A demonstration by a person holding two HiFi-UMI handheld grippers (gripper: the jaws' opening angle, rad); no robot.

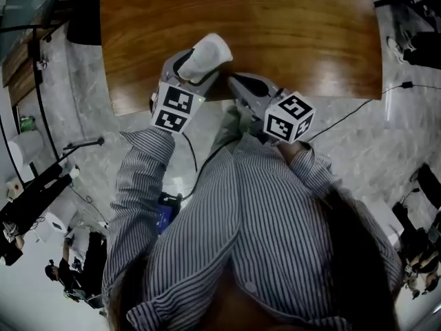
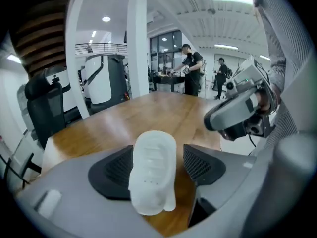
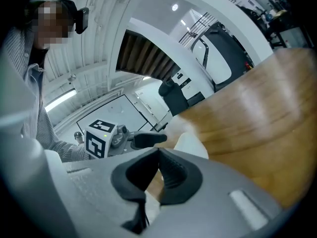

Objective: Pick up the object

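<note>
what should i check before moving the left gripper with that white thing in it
1. White object sits between the left gripper's jaws: ok.
2. Both pads press firmly on it: cannot tell.
3. Right gripper empty, jaws together: ok.
4. Right gripper apart from the white object: ok, though close beside it.
5. Nothing else on the wooden table in the way: ok.
6. Object fully off the table: cannot tell.

A white, rounded object (image 2: 152, 175) of matte plastic, ribbed across its upper face and marked with a few small dots, is held between the jaws of the left gripper (image 2: 158, 155). It is set lengthwise along the jaws, one rounded end pointing forward, and is raised above the near edge of the wooden table (image 1: 289, 26).
</note>
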